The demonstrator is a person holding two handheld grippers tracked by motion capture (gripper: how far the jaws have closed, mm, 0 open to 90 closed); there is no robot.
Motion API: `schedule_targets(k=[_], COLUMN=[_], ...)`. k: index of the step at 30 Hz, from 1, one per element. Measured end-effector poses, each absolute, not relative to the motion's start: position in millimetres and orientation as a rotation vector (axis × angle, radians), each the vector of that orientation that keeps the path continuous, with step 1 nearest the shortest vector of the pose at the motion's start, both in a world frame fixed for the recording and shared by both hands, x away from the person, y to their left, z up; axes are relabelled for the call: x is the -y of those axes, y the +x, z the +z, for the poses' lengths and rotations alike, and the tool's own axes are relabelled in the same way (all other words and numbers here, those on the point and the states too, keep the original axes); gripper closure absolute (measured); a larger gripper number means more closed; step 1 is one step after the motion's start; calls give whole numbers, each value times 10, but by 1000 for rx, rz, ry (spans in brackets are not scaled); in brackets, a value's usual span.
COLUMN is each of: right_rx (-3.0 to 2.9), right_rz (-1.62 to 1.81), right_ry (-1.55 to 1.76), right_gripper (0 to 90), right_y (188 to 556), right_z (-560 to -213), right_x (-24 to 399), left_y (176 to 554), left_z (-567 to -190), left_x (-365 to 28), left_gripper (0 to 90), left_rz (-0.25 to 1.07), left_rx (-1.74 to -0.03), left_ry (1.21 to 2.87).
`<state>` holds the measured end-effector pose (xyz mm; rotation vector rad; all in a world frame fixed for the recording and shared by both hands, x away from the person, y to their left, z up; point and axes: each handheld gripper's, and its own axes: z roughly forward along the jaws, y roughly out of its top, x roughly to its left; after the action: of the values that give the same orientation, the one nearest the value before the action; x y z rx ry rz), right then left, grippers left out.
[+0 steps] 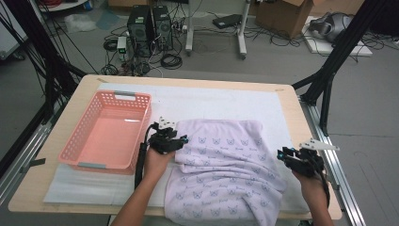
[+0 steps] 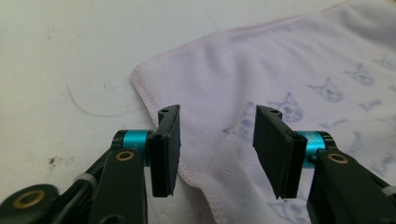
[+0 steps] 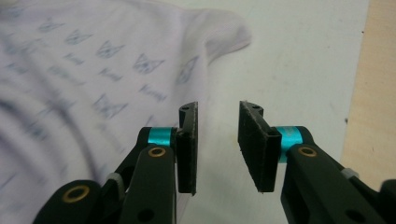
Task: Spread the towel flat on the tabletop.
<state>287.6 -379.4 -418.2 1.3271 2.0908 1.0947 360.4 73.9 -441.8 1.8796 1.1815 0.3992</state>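
— Looking at the left gripper [image 2: 217,151], its fingers [image 2: 166,149] stood apart over the towel's [image 2: 289,70] hemmed corner, pinching nothing, did they not?

— They did. The right gripper [image 3: 217,147] likewise had its pads [image 3: 254,149] parted over the white mat [image 3: 299,70], just beside the towel's edge, gripping nothing.

— How should the fold have been handled well?

— Probably each gripper should have taken a corner cleanly at the hem, both layers together, and lifted evenly so the cloth did not drag or bunch.

— Where did the towel lie?

— On the mat, right of the pink basket [image 1: 106,129], its near end hanging over the table's [image 1: 188,79] front edge.

— And its long axis?

— It ran from the person toward the far side, the far hem fairly square, the near part rumpled.
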Motion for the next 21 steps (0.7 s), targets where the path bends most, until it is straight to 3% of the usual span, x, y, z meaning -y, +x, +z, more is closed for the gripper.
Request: schedule_targets(k=[2,5,9,14,16,18,21], right_rx=[-2099,-2116,-2144,-2185,-2186,-2219,-2245], right_rz=[1060,1039,1071,1015,956,978,980], right_ry=[1355,1397,1436,1386,1349,1318,1267], right_gripper=[686,669,593,553,637,838,888], right_y=[3078,3360,3706,3956,3997,4016,4030], right_z=[-4226,-4306,-4390,-4467,-4455,-4452,-4441], right_x=[3767,3719,3588,3281,3184,3144,3146], left_y=[3651,3655,3656,3728,3793,3830,3858], left_z=[-4489,-4508,-4509,-4415,-4380,-4376,-4420], left_x=[-700,-639,-628,-672,-687,-718,-752], left_gripper=[482,526,823,856,858,858,858], left_rz=[381,407,434,497,515,538,513], left_rx=[-1198,-1171,-1140,-1178,-1204,-1229,-1268], left_ry=[1894,1899,1929,1889,1874,1825,1832])
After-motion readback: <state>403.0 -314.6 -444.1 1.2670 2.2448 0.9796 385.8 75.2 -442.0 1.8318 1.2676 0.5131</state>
